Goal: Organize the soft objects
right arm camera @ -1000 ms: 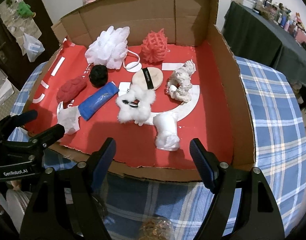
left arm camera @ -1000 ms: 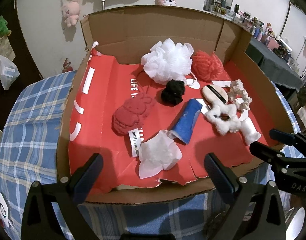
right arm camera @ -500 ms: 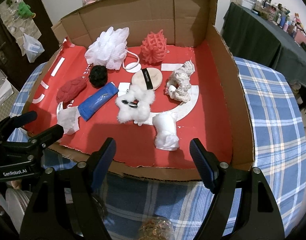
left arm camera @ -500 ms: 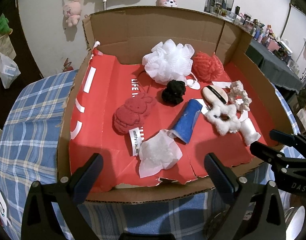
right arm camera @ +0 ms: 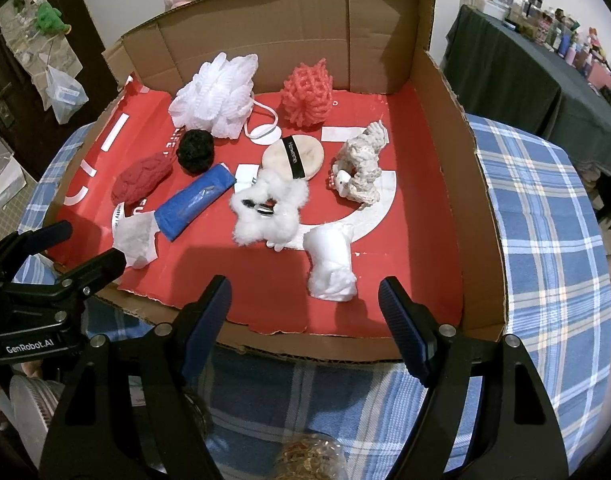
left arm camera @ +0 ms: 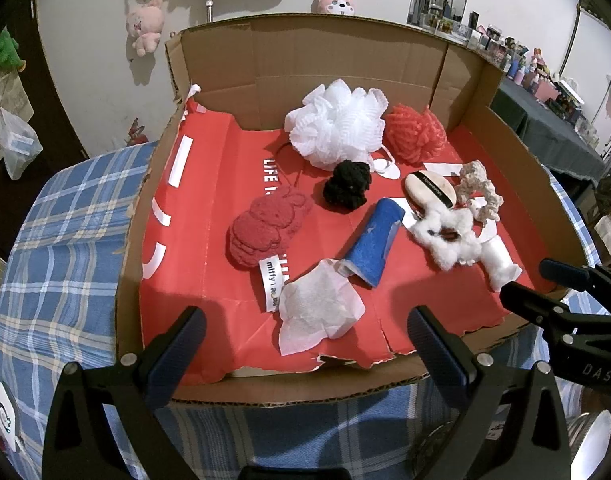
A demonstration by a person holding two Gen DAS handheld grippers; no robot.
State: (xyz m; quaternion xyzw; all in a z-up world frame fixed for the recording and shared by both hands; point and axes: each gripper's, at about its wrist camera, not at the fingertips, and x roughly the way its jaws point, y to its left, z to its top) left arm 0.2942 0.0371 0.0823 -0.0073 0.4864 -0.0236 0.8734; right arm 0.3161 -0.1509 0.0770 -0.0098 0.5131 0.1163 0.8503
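A cardboard box point(left arm camera: 517, 152) point(right arm camera: 449, 128) with a red floor holds several soft things: a white mesh pouf point(left arm camera: 337, 124) point(right arm camera: 215, 94), a red mesh pouf point(left arm camera: 415, 134) point(right arm camera: 307, 94), a black pompom point(left arm camera: 347, 186) point(right arm camera: 195, 151), a red plush bunny point(left arm camera: 265, 230) point(right arm camera: 141, 180), a blue tube point(left arm camera: 375, 248) point(right arm camera: 195, 202), a white tissue point(left arm camera: 315, 312) point(right arm camera: 135, 240), a fluffy white scrunchie point(left arm camera: 445, 236) point(right arm camera: 269, 212), a beige puff point(left arm camera: 429, 190) point(right arm camera: 293, 156), a knitted scrunchie point(left arm camera: 479, 186) point(right arm camera: 361, 174) and a white wad point(left arm camera: 499, 264) point(right arm camera: 331, 266). My left gripper point(left arm camera: 305, 340) point(right arm camera: 71, 246) and right gripper point(right arm camera: 305, 308) point(left arm camera: 545, 280) are open, empty, at the box's near edge.
The box stands on a table with a blue plaid cloth point(left arm camera: 53, 240) point(right arm camera: 545, 220). Plush toys hang on the wall point(left arm camera: 145, 28) behind. A dark table with bottles point(right arm camera: 545, 52) stands at the right. A plastic-wrapped item point(right arm camera: 309, 460) lies at the near edge.
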